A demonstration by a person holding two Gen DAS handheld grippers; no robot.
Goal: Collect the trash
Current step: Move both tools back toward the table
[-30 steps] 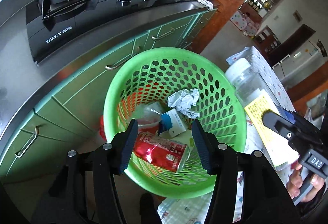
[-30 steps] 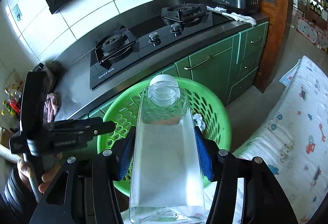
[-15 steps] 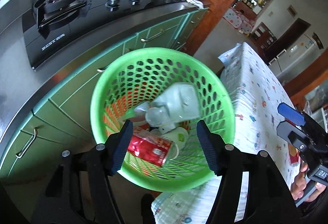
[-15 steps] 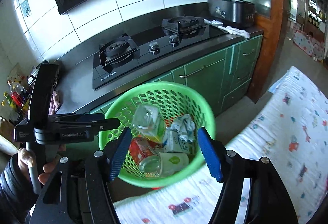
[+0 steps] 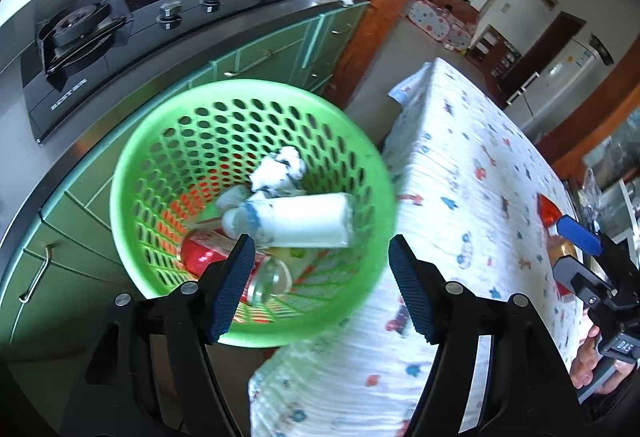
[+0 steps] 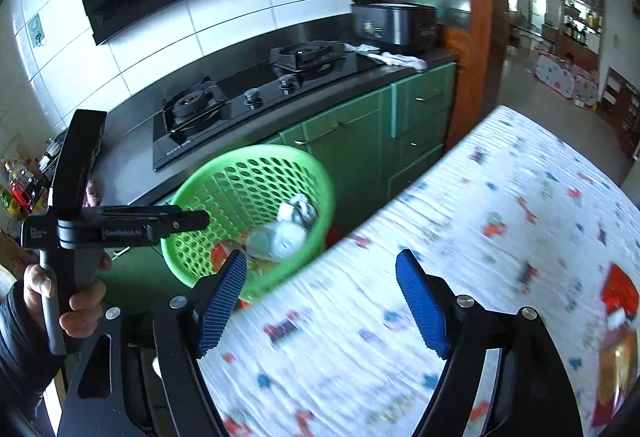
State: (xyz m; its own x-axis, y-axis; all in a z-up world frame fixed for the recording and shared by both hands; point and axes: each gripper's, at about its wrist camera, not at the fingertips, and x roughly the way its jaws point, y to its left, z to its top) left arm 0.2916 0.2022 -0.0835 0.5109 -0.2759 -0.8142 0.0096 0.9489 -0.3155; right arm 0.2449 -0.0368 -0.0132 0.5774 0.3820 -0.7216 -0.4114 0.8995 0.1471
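Left gripper (image 5: 320,283): blue-padded jaws apart and opening, nothing between them; it hangs over the near rim of the round green perforated plastic basket (image 5: 360,157). Right gripper (image 6: 322,303): jaws also apart and opening, empty, over the table edge with the white cartoon-print cloth (image 6: 500,237).

Trash sits in the basket: a clear plastic bottle (image 5: 296,221) lying on its side on top, a crumpled white paper wad (image 5: 280,169) just behind it, a red drink can (image 5: 204,249) below, near the front wall. What lies under those I can't make out.

The basket stands just left of the table, touching or nearly touching the cloth edge, in front of green cabinet doors (image 6: 344,153). A black two-burner gas hob (image 6: 248,97) sits on the counter behind.

At the table's far right edge lies a red-and-orange packet (image 6: 618,317), blurred. A hand (image 6: 80,301) grips the left gripper's handle.
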